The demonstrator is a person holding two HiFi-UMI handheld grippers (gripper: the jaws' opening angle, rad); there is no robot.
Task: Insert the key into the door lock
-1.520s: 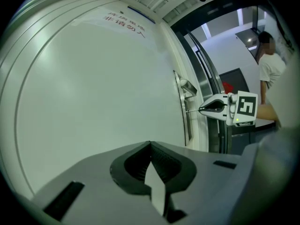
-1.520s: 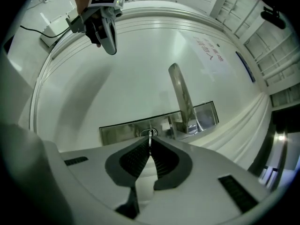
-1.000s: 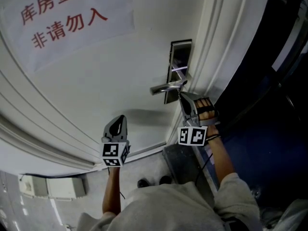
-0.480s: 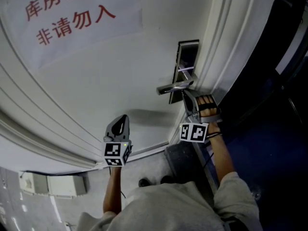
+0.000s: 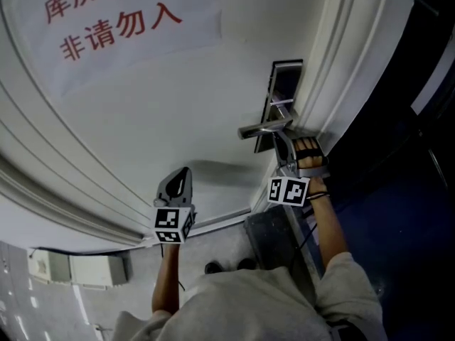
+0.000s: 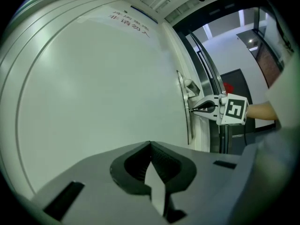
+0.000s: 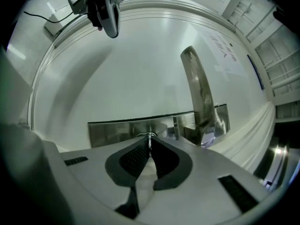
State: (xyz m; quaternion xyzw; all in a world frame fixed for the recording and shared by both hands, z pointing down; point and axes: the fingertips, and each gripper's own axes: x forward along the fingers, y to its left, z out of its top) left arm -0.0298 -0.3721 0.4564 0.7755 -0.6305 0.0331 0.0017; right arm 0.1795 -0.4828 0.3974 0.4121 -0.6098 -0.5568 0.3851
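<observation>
A steel lock plate (image 5: 283, 94) with a lever handle (image 5: 264, 128) sits at the right edge of the white door (image 5: 163, 112). My right gripper (image 5: 277, 144) points level at the plate just below the handle, shut on a thin metal key (image 7: 149, 137). The key's tip is at the lock plate (image 7: 122, 131), beside the handle (image 7: 199, 97); how deep it sits I cannot tell. My left gripper (image 5: 183, 172) is shut with nothing in it, facing bare door well left of the lock. In the left gripper view the right gripper (image 6: 199, 108) shows at the plate edge (image 6: 183, 102).
A paper sign with red characters (image 5: 114, 23) is stuck high on the door. The moulded door frame (image 5: 345, 62) runs right of the lock, with a dark opening (image 5: 405, 162) beyond it. A dark mat (image 5: 274, 240) and a white box (image 5: 78, 268) lie near the person's feet.
The head view has shifted a little, so the lock shows further right and higher. Neither gripper has moved against the door; the right one stays at the plate.
</observation>
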